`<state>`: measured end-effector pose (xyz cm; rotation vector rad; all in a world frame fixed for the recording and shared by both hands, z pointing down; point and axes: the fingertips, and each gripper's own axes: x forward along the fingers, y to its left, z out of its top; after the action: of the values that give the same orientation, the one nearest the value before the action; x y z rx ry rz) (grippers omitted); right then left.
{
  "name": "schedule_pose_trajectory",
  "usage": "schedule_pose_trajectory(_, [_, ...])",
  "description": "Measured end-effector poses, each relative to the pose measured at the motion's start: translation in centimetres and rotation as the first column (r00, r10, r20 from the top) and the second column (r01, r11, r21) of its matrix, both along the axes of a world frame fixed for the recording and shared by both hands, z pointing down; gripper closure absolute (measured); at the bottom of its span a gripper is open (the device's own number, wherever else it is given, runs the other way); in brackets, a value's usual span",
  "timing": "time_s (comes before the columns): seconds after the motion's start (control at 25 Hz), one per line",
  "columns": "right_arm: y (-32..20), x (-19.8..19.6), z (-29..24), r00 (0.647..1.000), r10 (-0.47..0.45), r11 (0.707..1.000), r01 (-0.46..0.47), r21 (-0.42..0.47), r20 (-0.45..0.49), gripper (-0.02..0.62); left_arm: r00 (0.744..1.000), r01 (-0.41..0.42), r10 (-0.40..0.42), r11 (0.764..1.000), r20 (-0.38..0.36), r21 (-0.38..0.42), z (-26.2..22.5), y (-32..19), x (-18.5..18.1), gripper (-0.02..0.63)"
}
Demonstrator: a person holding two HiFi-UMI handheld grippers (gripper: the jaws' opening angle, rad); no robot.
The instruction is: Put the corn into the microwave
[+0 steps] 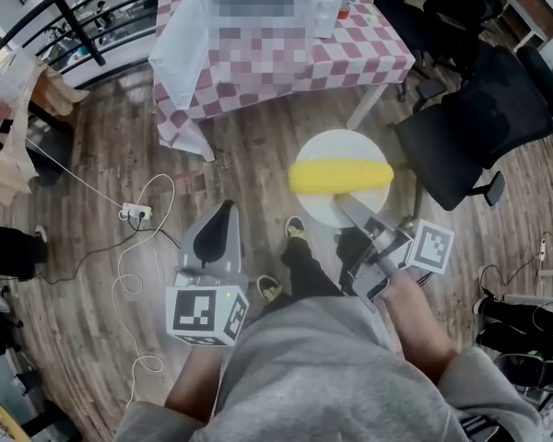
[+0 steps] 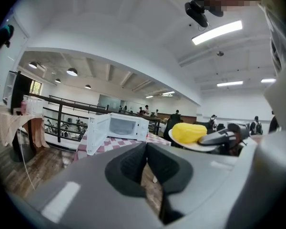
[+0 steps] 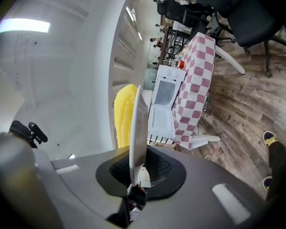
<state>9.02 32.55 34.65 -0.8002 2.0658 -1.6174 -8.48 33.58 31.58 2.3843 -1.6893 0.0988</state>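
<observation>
Corn (image 1: 341,175) spans its plate (image 1: 336,145); microwave door (image 1: 180,44) open.

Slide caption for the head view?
Right gripper holds a plate with corn by its rim; the open microwave stands ahead on a checked table.

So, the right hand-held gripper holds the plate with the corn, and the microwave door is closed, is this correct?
Not quite: the microwave door is open, as the left gripper view shows. The right hand-held gripper does hold the plate with the corn.
</observation>
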Motion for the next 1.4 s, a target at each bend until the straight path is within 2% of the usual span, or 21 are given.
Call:
schedule_pose_trajectory(0.4, [-9.1,0.0,0.5,1.0,-0.002,0.999,0.002,0.038,-0.009,0.577,0.991,0.082,-0.09,0.993,0.099,0.084,-0.3,-9.5,0.9,0.595])
schedule_pose_trajectory(0.76, [-17.0,-0.6,0.8,1.0,0.022,0.999,-0.022,0.033,-0.005,0.577,0.981,0.132,-0.149,0.982,0.128,0.134,-1.2,-17.8,2.1,0.595])
schedule_pose_trajectory(1.0, [-19.9,-1.5,0.7,1.0,-0.005,1.0,0.004,0.021,0.009,0.577,0.976,0.156,-0.173,0.979,0.131,0.129,-1.4,-20.5,2.6,0.595])
schedule_pose_trajectory(1.4, [-23.0,-0.1,0.3,0.999,-0.04,0.999,0.039,0.031,0.009,0.577,0.969,0.183,-0.199,0.976,0.145,0.118,-1.3,-23.3,3.3,0.595])
